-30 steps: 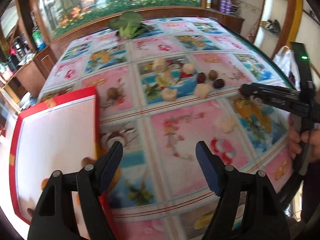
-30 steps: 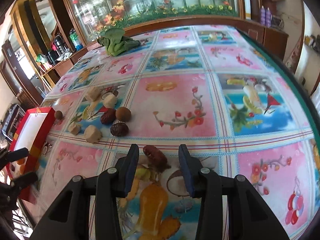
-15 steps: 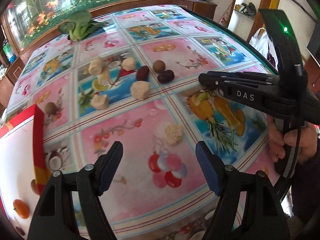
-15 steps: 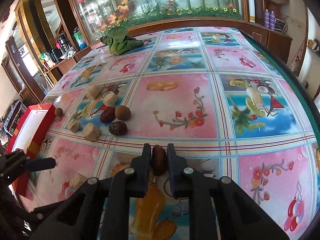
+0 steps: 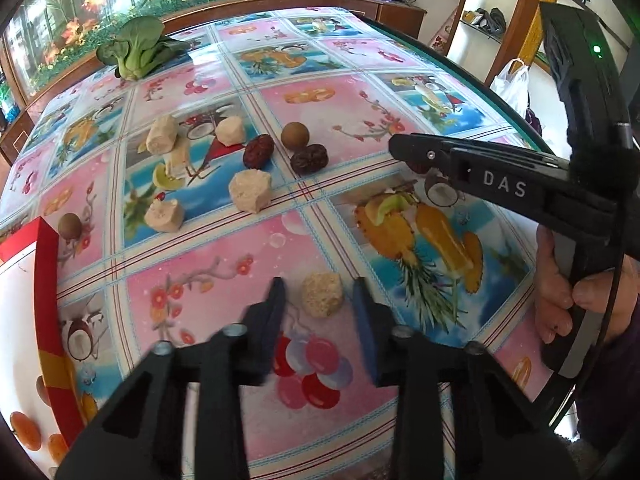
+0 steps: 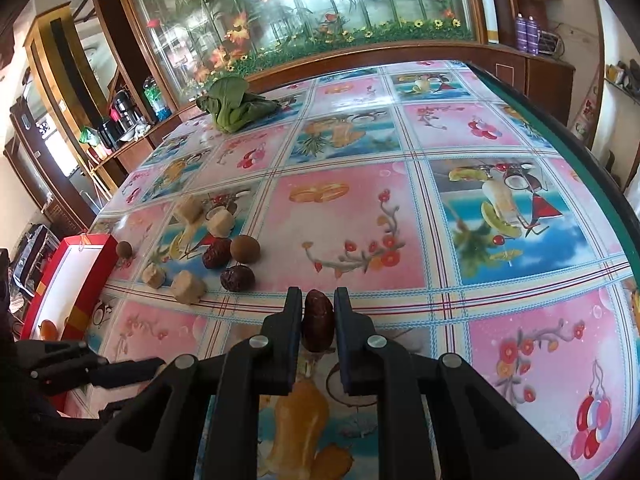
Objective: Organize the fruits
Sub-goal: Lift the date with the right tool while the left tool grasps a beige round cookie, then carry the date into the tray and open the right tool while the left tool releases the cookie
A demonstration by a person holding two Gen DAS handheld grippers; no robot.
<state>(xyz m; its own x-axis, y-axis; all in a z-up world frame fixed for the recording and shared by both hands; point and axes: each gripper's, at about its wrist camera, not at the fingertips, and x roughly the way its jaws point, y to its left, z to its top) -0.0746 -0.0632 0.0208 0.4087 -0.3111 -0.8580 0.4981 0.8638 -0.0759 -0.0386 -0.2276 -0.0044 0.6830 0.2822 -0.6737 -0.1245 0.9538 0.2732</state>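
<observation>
Half a second earlier the left gripper (image 5: 318, 300) had stood wide over the printed tablecloth (image 5: 224, 248) with the pale chunk (image 5: 322, 294) well ahead of its tips; now its jaws had narrowed and reached either side of that chunk, spread with a gap on each side and not touching it. The right gripper (image 6: 317, 312) had kept its hold throughout, jaws pinching a dark red date (image 6: 318, 325) upright between the pads.

Far to the left of the left jaws lay the red-rimmed box (image 5: 47, 300), its wall near a small brown round fruit (image 5: 69, 226). Ahead of the jaws and to their left sat a pale cube (image 5: 165, 216) and another pale block (image 5: 250, 191), with two more pale pieces (image 5: 161, 134) (image 5: 230, 131) farther on. Straight ahead lay a red date (image 5: 258, 151), a brown round fruit (image 5: 295, 136) and a darker wrinkled date (image 5: 309, 158), close together. Far beyond, leafy greens (image 5: 136, 52) rested near the table's far edge. To the right of the left jaws, the right gripper's black body reached across from the side, its tip closed on the date, only a sliver of which showed in the left wrist view.

From the right wrist view, the same cluster of fruit lay ahead and left of the pinched date, and the left gripper's fingers (image 6: 128, 368) showed low on the left.
</observation>
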